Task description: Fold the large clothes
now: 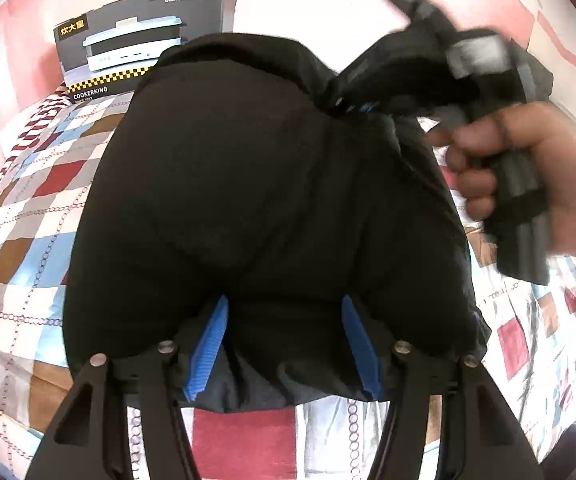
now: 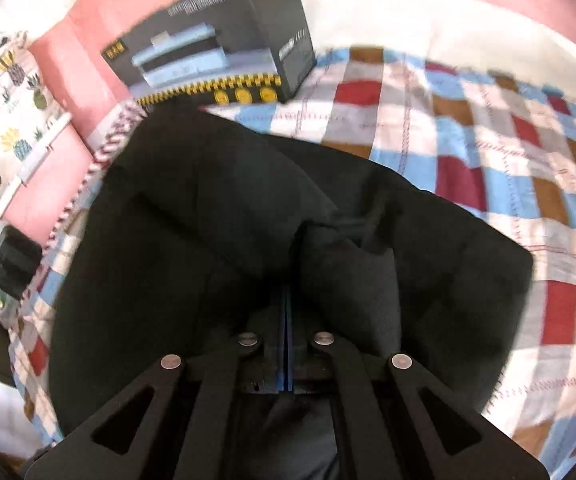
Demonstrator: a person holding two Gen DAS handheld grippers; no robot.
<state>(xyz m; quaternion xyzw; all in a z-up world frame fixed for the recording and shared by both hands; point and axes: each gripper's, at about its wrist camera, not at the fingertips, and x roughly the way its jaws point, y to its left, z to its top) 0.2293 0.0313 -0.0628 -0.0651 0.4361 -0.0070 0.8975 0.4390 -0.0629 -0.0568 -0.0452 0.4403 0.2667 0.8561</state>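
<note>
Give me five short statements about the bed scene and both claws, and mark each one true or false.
1. The black garment lies on a checked bedspread. True.
2. The right claw stands wide open. False: its blue pads are pressed together on a fold of the garment.
3. The left claw has garment fabric between its fingers. True.
4. A cooking-pot box stands at the far side of the bed. True.
5. The wall behind is green. False: it is pink.
</note>
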